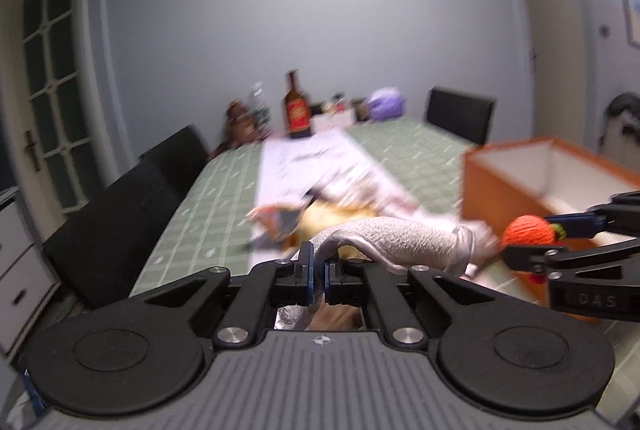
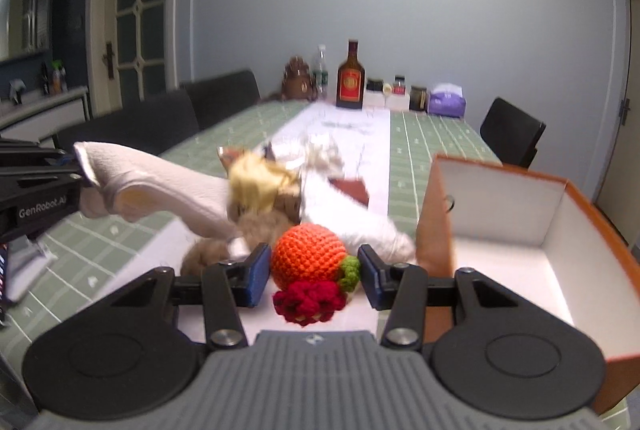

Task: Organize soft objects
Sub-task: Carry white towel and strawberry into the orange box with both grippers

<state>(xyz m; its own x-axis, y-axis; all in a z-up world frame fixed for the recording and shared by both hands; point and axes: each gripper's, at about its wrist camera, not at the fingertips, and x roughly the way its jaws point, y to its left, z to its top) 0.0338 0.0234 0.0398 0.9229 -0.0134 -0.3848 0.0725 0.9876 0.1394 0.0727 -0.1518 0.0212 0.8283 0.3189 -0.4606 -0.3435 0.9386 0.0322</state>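
Green table (image 2: 432, 142), grippers clamping sock (image 1: 404, 234), ball (image 2: 308, 256)

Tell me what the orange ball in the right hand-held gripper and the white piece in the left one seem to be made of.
Round orange ball: crocheted yarn, matte, with visible stitch loops and a green and red yarn trim. Long white piece: soft knit or terry fabric, apparently a sock, going by its fine nubby texture and limp drape; blur leaves the weave uncertain.

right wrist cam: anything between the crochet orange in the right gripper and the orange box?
Only the gripper's own right-side finger. Past it, the white sock's end lies beside the box wall, behind the crochet orange. Shown in the right wrist view.
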